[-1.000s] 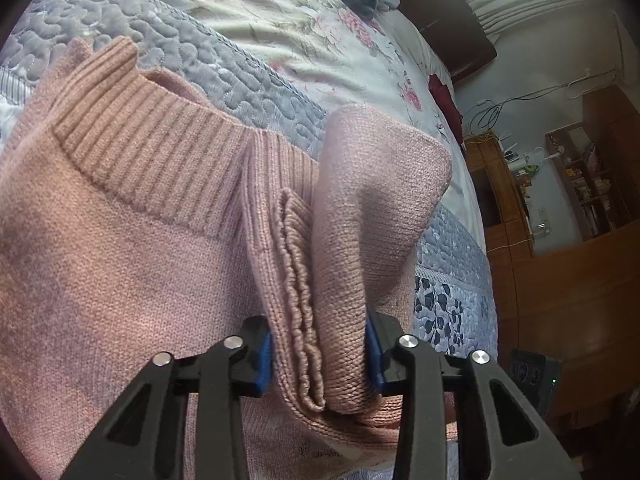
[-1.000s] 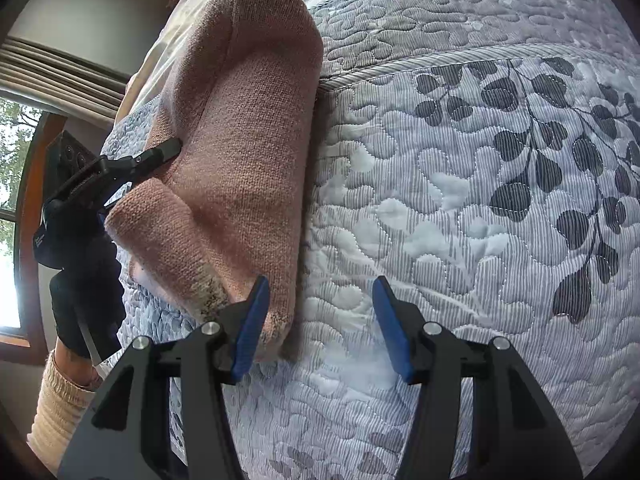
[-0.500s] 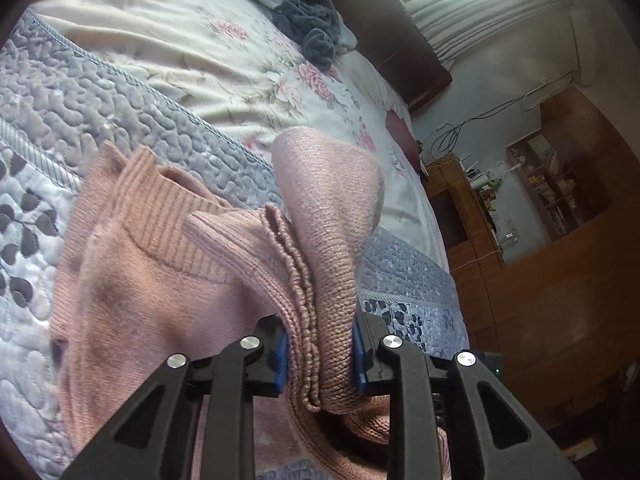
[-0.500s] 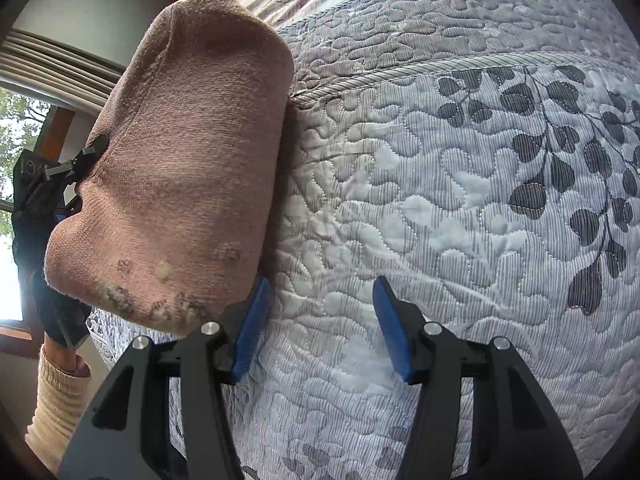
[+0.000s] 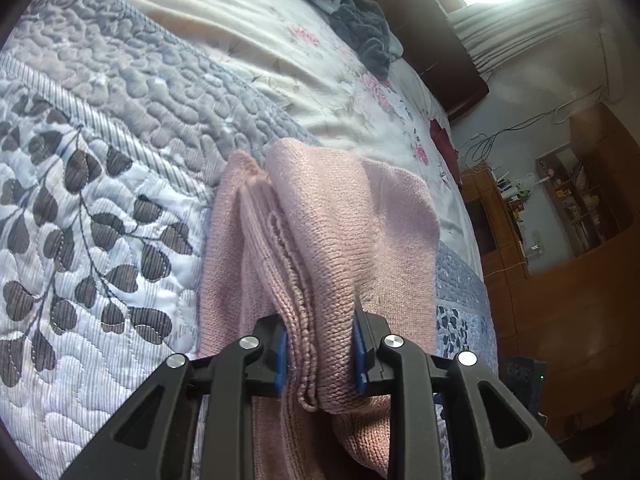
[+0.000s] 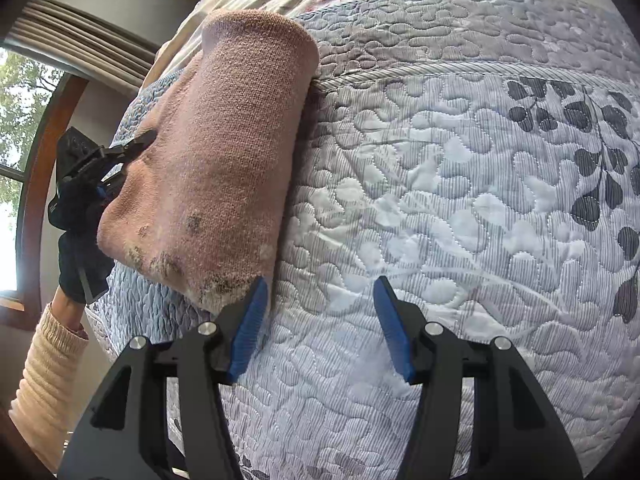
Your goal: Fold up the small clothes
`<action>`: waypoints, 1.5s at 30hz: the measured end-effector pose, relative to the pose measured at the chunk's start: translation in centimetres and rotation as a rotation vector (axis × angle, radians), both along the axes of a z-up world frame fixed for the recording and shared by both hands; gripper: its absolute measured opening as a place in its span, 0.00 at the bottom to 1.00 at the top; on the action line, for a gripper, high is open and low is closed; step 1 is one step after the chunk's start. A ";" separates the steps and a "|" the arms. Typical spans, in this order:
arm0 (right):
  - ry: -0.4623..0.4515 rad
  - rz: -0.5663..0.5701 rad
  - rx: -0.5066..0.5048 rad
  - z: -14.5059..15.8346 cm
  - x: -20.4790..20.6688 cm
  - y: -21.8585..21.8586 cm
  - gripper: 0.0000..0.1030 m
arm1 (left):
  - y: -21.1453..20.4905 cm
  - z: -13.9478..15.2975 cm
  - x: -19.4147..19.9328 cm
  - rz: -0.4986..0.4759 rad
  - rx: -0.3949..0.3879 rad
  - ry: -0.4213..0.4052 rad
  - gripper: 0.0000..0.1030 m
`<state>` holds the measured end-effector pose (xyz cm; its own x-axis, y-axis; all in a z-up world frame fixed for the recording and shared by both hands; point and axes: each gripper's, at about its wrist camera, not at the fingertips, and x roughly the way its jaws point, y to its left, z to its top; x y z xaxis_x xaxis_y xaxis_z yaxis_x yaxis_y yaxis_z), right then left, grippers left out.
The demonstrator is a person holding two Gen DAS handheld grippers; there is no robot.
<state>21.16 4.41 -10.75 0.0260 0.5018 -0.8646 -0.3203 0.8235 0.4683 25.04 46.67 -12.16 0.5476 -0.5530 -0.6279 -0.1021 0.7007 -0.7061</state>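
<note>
Compared with the frames a second and half a second earlier, the pink knit sweater has been carried further over: its ribbed collar, formerly spread wide in the left wrist view, is now tucked out of sight, and more of the leaf-patterned quilt is exposed to the left of the garment. In the right wrist view the folded bundle has swung from a leaning slab to a rounded roll.

Bed: covered by the grey-blue quilt, with a floral sheet beyond it. The quilt fills most of the right wrist view.

Sweater: lies on the quilt near the bed's edge, doubled over into several layers; seen from the right wrist as a thick roll with dark flecks near its lower end.

Dark grey garment: crumpled on the floral sheet, well apart from the sweater.

Left gripper: blue pads closed tight on a bunched fold of the sweater's layers. It also appears at the far side of the roll, held by a gloved hand in a cream sleeve.

Right gripper: jaws wide apart, holding nothing, above bare quilt, its left pad just beside the roll's lower edge.
</note>
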 end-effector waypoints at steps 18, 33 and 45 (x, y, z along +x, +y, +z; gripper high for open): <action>0.010 0.034 0.045 0.0 -1.5 3.6 0.57 | -1.4 5.8 -10.4 -0.075 0.058 -0.036 0.49; 0.002 0.039 0.047 0.6 -2.4 4.5 0.59 | -1.0 5.1 -12.2 -0.045 0.024 -0.035 0.07; 0.118 0.039 0.133 -2.8 -1.8 8.4 0.41 | 0.8 -1.4 -12.1 0.024 -0.010 0.072 0.08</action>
